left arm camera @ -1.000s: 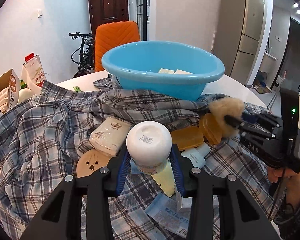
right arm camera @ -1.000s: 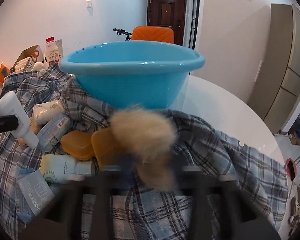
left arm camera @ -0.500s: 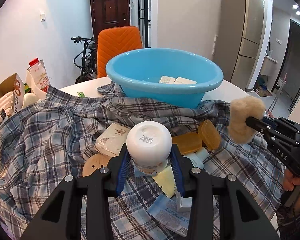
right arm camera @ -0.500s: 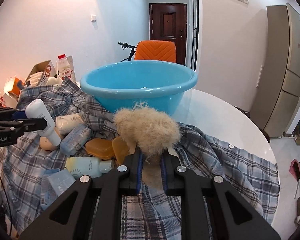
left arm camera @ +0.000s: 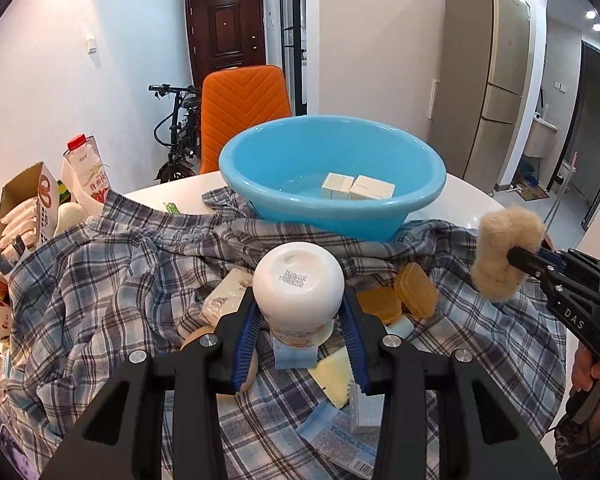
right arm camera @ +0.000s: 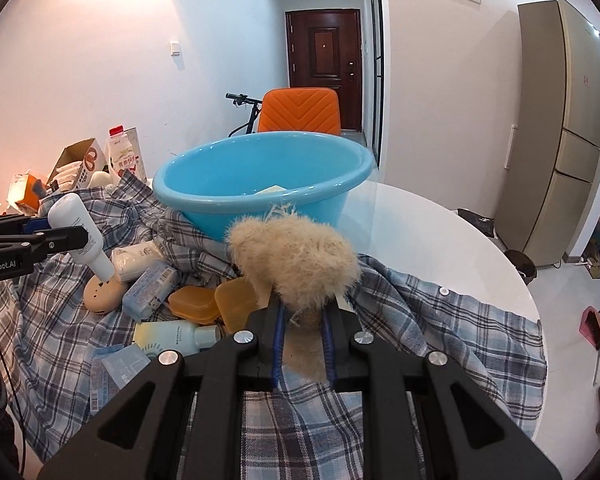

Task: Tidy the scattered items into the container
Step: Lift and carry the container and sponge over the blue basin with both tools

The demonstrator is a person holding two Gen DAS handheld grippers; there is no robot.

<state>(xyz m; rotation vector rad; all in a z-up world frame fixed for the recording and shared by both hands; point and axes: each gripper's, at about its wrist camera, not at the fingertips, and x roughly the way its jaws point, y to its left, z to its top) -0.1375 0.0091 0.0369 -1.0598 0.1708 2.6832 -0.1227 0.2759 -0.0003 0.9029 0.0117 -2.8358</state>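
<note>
The left gripper (left arm camera: 299, 322) has its jaws clamped on a white bottle (left arm camera: 299, 286), held above the plaid shirt (left arm camera: 100, 280) on the table (right arm camera: 440, 240); only the right wrist view shows its cap pointing down. The right gripper (right arm camera: 302, 338) pinches a fluffy tan puff (right arm camera: 296, 264). Only the left wrist view shows two boxes (left arm camera: 358, 187) inside the blue basin (left arm camera: 332, 172).

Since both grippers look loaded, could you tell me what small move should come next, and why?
Probably carry the fluffy puff forward over the blue basin rim and release it. The right gripper is shut on it, in front of the basin, while the left gripper holds the white bottle further back.
</note>
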